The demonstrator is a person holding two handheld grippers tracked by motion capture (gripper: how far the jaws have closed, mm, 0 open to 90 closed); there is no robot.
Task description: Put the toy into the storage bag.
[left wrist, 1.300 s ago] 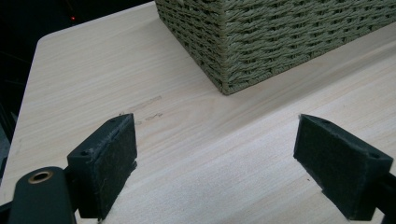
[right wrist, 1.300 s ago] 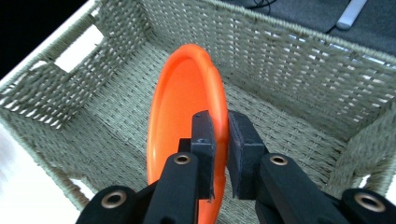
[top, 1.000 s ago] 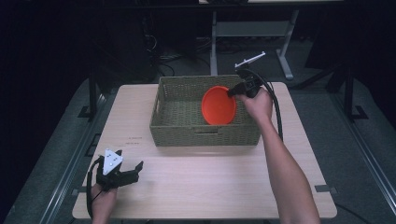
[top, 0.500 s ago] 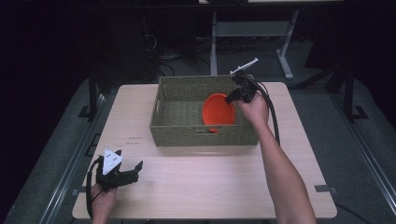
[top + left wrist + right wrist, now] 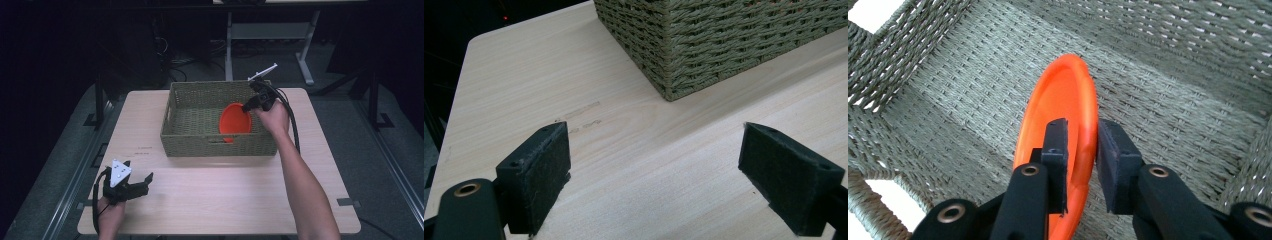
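Just opening the right gripper (image 5: 1083, 150) around the orange plate's (image 5: 1063, 105) rim inside the woven basket (image 5: 190, 107); left gripper (image 5: 654, 170) resting open, near the basket's front corner.

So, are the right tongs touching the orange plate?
Cannot tell. In the right gripper view the right tongs, their jaws just opening, straddle the rim of the orange plate; one pad sits close against it, but no clear contact or gap shows.

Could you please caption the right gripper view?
Right claw straddling the round orange plastic plate's rim inside the woven green basket.
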